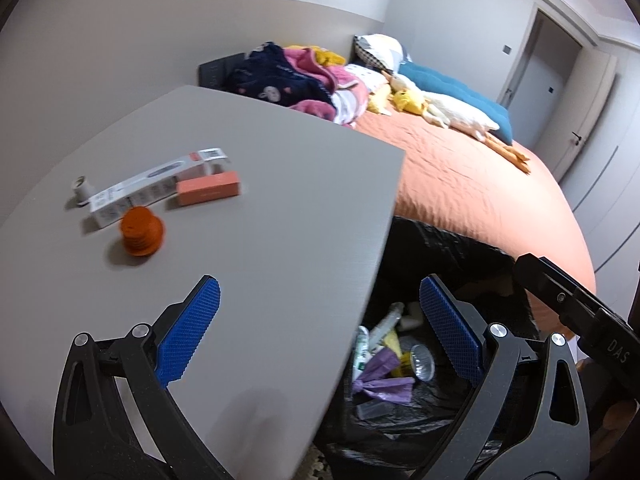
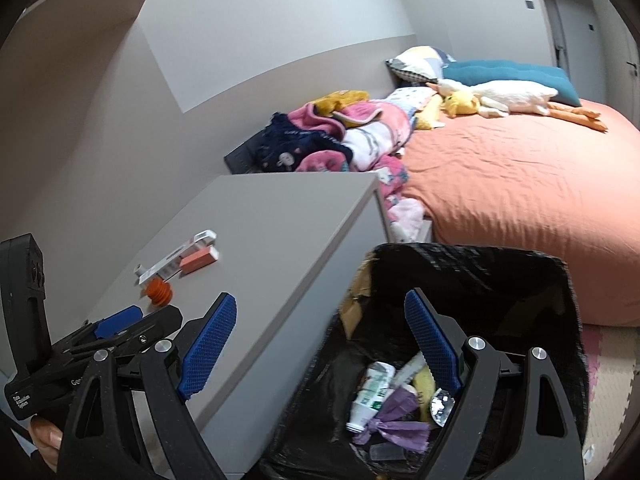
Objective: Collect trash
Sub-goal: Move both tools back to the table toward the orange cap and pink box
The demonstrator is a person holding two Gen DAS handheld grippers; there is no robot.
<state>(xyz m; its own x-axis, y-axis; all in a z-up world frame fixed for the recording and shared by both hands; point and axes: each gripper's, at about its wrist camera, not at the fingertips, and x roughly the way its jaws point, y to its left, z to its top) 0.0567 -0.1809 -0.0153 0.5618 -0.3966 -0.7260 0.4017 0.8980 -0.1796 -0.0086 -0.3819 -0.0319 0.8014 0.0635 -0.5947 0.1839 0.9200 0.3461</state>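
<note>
Risk first: four pieces of trash remain on the desk (image 1: 248, 208), clustered near its far left: an orange ribbed stopper (image 1: 142, 232), a long white carton (image 1: 156, 188), a small salmon box (image 1: 208, 188) just beside the carton and apparently touching it, and a small white cap-like piece (image 1: 82, 188) at the carton's far end. Likely failures, as judgement: the stopper looks round and may roll or squirt out if pinched off-centre; the carton and salmon box lie so close that closing on one could drag or nudge the other; the carton is long, so a grip near one end may let it swing and miss the bag. The bin with black liner (image 2: 472, 272) stands against the desk's right edge beside the bed (image 2: 520, 200), and its mouth is partly crowded by the right tongs, so a careless release near the rim could drop an item to the floor. Left tongs (image 1: 320, 304): jaws wide apart, empty, touching nothing, hovering over the desk's near edge. Right tongs (image 2: 320, 320): jaws wide apart, empty, hovering over the bin's mouth above the trash already inside (image 2: 384, 408)
</note>
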